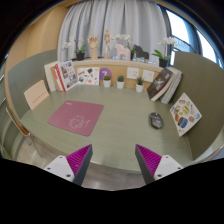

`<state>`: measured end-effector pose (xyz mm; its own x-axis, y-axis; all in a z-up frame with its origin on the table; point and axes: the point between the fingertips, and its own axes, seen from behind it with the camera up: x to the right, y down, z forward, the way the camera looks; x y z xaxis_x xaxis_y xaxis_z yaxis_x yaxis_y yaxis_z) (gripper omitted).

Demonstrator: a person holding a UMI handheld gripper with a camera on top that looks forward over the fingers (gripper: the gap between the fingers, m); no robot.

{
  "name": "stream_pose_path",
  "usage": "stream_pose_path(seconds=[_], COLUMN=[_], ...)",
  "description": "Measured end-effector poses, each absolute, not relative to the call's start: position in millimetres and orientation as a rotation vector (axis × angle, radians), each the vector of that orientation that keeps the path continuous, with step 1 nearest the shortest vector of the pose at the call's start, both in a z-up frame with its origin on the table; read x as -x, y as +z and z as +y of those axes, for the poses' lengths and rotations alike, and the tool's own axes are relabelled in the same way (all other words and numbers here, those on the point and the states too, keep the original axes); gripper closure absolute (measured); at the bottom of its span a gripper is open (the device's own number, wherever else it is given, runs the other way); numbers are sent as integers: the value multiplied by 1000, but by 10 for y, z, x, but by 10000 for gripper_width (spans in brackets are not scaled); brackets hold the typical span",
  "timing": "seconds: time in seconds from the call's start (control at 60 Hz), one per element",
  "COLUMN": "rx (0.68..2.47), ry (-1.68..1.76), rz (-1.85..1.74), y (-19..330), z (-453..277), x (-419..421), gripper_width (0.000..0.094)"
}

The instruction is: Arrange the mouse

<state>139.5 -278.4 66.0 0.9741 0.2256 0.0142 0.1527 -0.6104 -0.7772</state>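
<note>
A small dark mouse (155,120) lies on the grey-green table (120,125) at the right, well beyond my fingers. A pink mouse mat (76,117) lies flat on the table at the left, empty. My gripper (112,160) is open and empty, held above the near edge of the table; its two fingers with magenta pads (78,160) stand wide apart. The mouse is ahead and to the right of the right finger, the mat ahead of the left finger.
Books and cards (60,75) lean along the back and left of the table. A picture book (186,113) and more books (164,84) lean at the right. Small potted plants (121,82) and figurines stand at the back by the curtained window.
</note>
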Motion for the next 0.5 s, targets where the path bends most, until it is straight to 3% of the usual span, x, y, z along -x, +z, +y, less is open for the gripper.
stream_pose_path(seconds=[0.233, 0.5], rx=[2341, 2368], ry=[9, -10], rz=[-113, -64], y=[202, -45], z=[-2577, -1624], x=[-2373, -2945], gripper_width=[66, 80])
